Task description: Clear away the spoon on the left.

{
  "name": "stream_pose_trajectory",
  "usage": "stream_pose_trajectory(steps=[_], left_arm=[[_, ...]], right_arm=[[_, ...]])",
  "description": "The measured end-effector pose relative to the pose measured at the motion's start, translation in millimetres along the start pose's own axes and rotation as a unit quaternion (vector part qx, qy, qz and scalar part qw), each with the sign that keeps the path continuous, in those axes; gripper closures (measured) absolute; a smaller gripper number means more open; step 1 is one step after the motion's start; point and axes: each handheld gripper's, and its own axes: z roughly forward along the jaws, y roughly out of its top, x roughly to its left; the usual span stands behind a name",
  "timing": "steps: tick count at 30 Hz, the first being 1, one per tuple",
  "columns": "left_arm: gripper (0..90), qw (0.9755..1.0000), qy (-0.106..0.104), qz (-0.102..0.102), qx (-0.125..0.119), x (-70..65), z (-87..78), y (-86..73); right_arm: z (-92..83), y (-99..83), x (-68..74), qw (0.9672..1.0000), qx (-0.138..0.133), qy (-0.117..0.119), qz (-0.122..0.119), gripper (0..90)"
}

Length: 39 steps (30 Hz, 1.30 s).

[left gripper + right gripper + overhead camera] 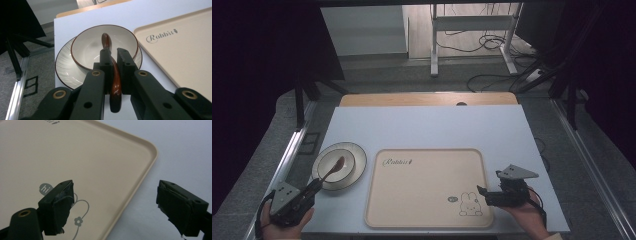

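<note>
High view: a pale blue-white rectangular table fills the middle. At its near left sits a round white ribbed plate with a dark rim, and on it a smaller white bowl with a brown rim. A glossy brown wooden spoon lies with its scoop in the bowl and its handle running toward the near left. The left gripper, held in a hand at the near-left corner, is clamped on that handle. In the centre near side lies a beige square plastic tray with a rabbit drawing and the word "Rabbit". The right gripper, held in a hand at the near right, sits at the tray's right edge.

Left gripper view: the left gripper has both black jaws pressed against the spoon's handle, which passes between them. The scoop rests inside the bowl, which stands on the plate. The tray lies to the right.

Right gripper view: the right gripper has its jaws spread wide with nothing between them, one over the tray, the other over the table just past the tray's rim.
</note>
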Motion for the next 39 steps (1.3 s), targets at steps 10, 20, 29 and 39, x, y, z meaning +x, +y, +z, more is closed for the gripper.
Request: stream_pose_trajectory(steps=[10,20,29,39], left_arm=[[84.3,0.9999,-0.007,-0.005,-0.013,-0.1,-5.0,5.0],[84.3,0.9997,-0.013,-0.005,-0.019,-0.2,-7.4,10.0],[84.4,0.9995,-0.020,-0.002,-0.024,-2.7,-11.0,16.6],[84.4,0.9988,-0.026,0.002,-0.042,-5.7,-13.1,30.0]], right_arm=[[0.3,0.2,0.4,1.0000,0.000,0.000,0.001,15.2],[-0.5,0.3,-0.1,1.0000,-0.001,-0.002,0.002,15.1],[-0.1,0.8,0.5,1.0000,-0.002,-0.001,0.003,15.1],[0.1,0.7,-0.3,1.0000,-0.001,-0.001,0.005,15.2]])
